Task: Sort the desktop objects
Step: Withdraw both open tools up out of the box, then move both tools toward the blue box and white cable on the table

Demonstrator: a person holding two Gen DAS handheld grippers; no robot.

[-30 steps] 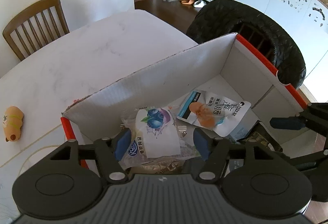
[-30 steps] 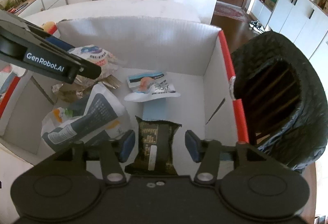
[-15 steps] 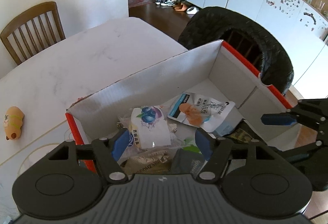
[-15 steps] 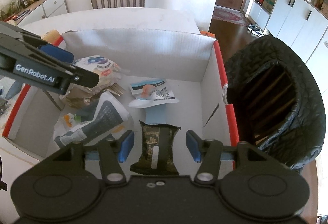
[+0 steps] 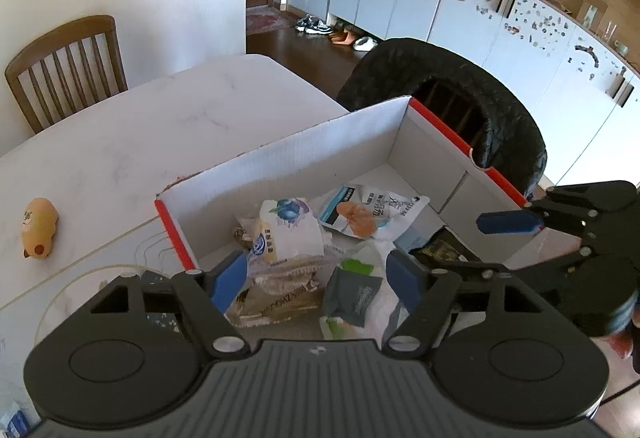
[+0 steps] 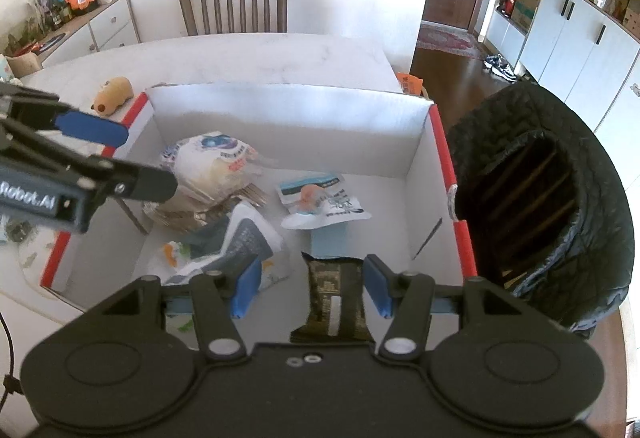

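Note:
A white cardboard box with red edges (image 5: 320,153) (image 6: 288,125) sits on the marble table and holds several snack packets. A blueberry packet (image 5: 286,228) (image 6: 212,161), an orange-print pouch (image 5: 368,211) (image 6: 320,199), a white and grey bag (image 5: 360,294) (image 6: 240,242) and a dark camouflage packet (image 6: 336,294) (image 5: 444,250) lie inside. My left gripper (image 5: 316,284) is open and empty above the box's near side. My right gripper (image 6: 312,290) is open and empty above the dark packet.
A tan plush toy (image 5: 38,228) (image 6: 114,93) lies on the table left of the box. A black lined bin (image 5: 460,105) (image 6: 560,205) stands right beside the box. A wooden chair (image 5: 64,69) (image 6: 234,1) stands at the table's far side.
Both grippers have risen and pulled back from the box, so more of the box and table shows. Both stay open and the packets have not moved.

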